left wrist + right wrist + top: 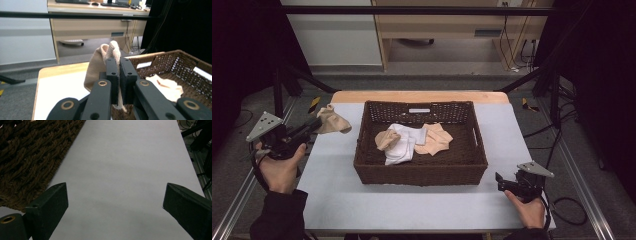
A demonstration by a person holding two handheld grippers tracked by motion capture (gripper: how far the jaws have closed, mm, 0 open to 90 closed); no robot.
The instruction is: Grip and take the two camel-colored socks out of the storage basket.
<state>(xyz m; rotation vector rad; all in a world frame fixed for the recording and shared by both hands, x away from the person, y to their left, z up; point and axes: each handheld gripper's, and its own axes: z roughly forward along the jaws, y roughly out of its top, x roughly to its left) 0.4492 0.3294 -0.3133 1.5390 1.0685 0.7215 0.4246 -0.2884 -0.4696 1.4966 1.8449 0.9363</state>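
Observation:
A dark woven basket (419,172) stands in the middle of the table and holds a white cloth (404,142) and two beige cloths (436,138). My left gripper (318,124) hangs over the table's left side, shut on another beige cloth (332,120) that dangles from its tips. In the left gripper view the beige cloth (100,62) is pinched between the closed jaws, with the basket (175,62) to the right. My right gripper (499,181) rests near the table's front right corner, jaws wide apart over bare table in the right gripper view, nothing between them.
The white table top (337,190) has free room in front of the basket and on both sides. The basket's wall (30,157) lies just left of the right gripper. Dark frame posts and cables stand around the table; a wooden desk (452,25) is behind.

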